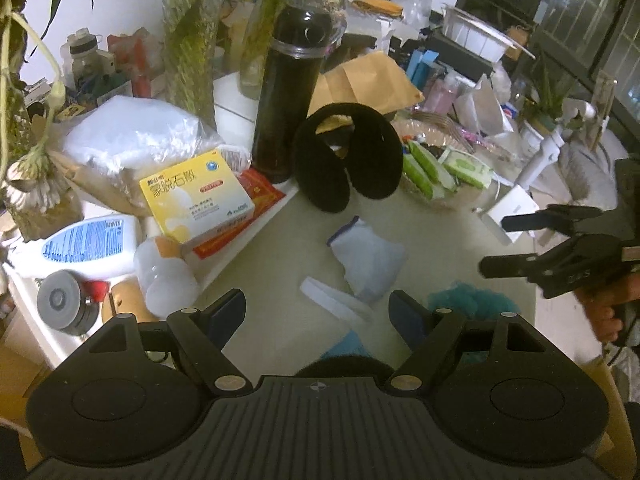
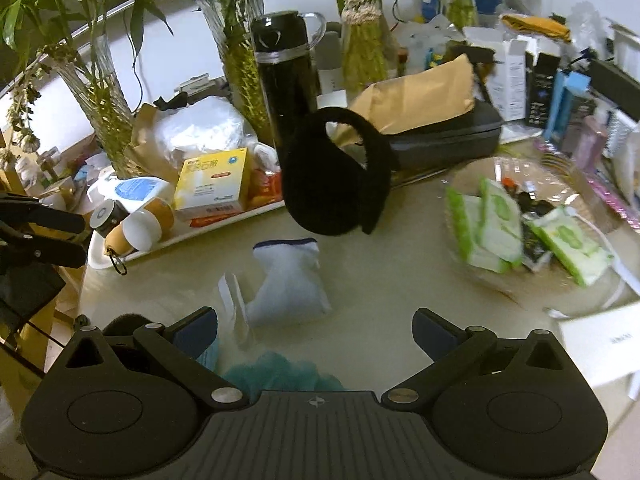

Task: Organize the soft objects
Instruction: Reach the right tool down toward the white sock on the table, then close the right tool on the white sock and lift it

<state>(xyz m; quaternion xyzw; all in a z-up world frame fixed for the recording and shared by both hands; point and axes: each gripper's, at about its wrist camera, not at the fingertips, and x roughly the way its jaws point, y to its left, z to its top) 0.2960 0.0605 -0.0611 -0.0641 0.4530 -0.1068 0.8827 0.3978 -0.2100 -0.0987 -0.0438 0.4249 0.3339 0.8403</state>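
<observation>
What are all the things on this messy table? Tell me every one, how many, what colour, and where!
earmuffs: 1, black, mid-table beside the flask
flask: 1, black, upright behind the earmuffs
soft pouch: 1, white with dark trim, table centre
teal fluffy thing: 1, teal, near table edge
white band: 1, white, beside the pouch
medicine box: 1, yellow and white, on the tray
lotion bottle: 1, white and blue, lying on the tray
green packets: several, green and white, in a clear dish
brown envelope: 1, tan, behind the earmuffs
plant vases: several, clear glass, at the back
left gripper: open, empty
right gripper: open, empty
</observation>
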